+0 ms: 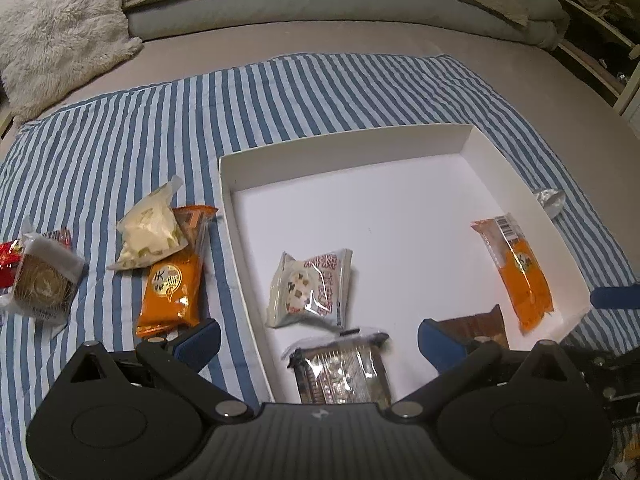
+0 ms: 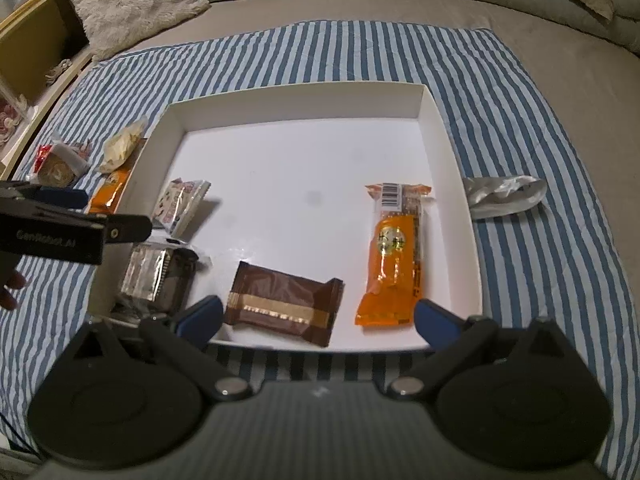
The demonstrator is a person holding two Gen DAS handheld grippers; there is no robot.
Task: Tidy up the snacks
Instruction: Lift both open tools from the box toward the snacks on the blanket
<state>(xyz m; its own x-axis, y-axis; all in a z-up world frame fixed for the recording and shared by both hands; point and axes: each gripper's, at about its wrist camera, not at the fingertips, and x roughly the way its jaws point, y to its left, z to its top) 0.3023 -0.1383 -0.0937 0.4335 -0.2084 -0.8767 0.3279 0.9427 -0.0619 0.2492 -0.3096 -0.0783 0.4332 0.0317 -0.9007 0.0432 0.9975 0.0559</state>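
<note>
Left wrist view: left gripper [image 1: 319,340] has its jaws spread wide with nothing between the pads; it hangs over the near left corner of the white box [image 1: 466,138], straddling the box's left wall; directly under it lies a dark foil-and-clear pack [image 1: 344,368], loose inside the box.

Right wrist view: right gripper [image 2: 318,316] also has its jaws wide and empty, over the near edge of the box; brown wafer pack [image 2: 284,304] sits just ahead of the gap, inside.

Risks, near to far:
- left-hand pad hangs outside the box wall, right-hand pad inside; going straight down would likely catch the thin card wall and drag or tip the box, shifting everything in it;
- foil pack looks slick and crinkly; a shallow pinch probably slips off;
- both grippers work the same near edge, close together; collision is plausible if both go for the middle;
- white printed pack [image 1: 310,286] leans on its edge near the left wall; a nudge could flop it over;
- orange pack in the box [image 1: 516,268] rests against the right wall, fine where it is;
- still out on the striped cloth [image 1: 120,128]: orange pack [image 1: 170,296] with a cream pouch [image 1: 150,232] overlapping its far end, so lifting the orange one likely drags the pouch; a clear-wrapped cake [image 1: 40,280] further left; a silver wrapper [image 2: 504,194] beyond the box's right wall, easily missed.
</note>
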